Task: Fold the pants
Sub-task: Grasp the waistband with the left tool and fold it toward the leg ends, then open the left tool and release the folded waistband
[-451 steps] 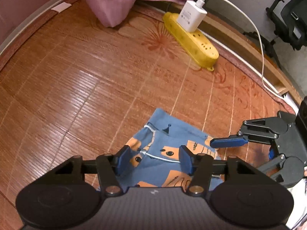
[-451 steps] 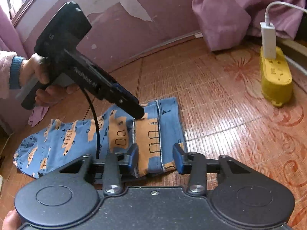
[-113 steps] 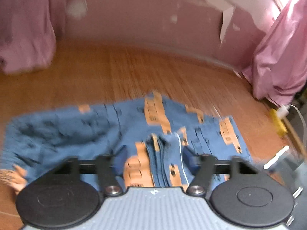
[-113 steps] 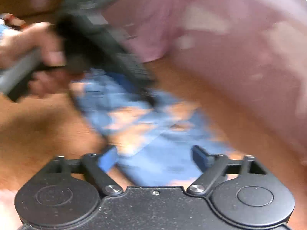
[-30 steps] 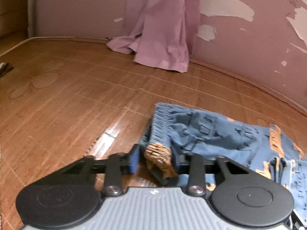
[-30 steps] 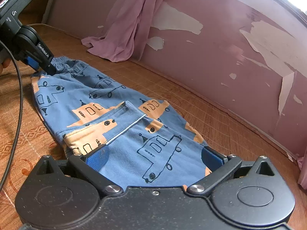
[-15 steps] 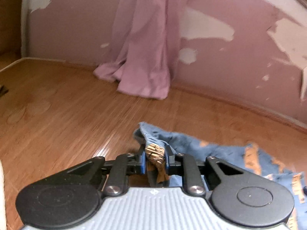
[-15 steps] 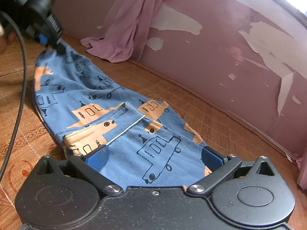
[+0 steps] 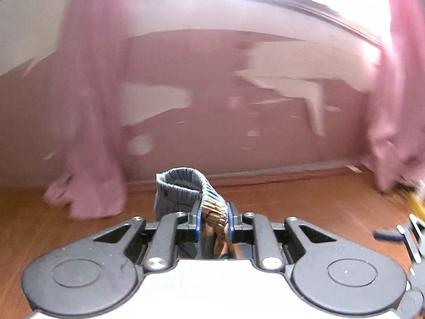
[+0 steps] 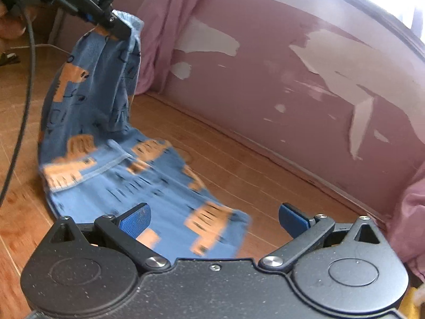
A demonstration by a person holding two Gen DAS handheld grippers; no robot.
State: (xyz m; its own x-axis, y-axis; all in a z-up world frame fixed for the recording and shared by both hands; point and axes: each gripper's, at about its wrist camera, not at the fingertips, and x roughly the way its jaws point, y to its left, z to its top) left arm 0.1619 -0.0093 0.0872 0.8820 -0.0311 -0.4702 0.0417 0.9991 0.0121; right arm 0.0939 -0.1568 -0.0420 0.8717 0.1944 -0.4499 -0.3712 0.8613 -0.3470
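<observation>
The blue pants with orange car prints lie partly on the wooden mat, one end lifted high. My left gripper is shut on the ribbed cuff of the pants, bunched between its blue pads. In the right wrist view the left gripper holds that end up at the top left, and the cloth hangs from it in a steep drape. My right gripper stands wide open just above the near end of the pants, with nothing between its fingers.
A pink wall with peeling paint runs close behind. Pink curtains hang at the left and right. A black cable dangles from the left gripper. The bamboo mat shows beside the pants.
My left gripper has risen sharply with the cuff, pulling that end of the pants off the mat into a hanging drape. The right gripper stays open near the other end.
</observation>
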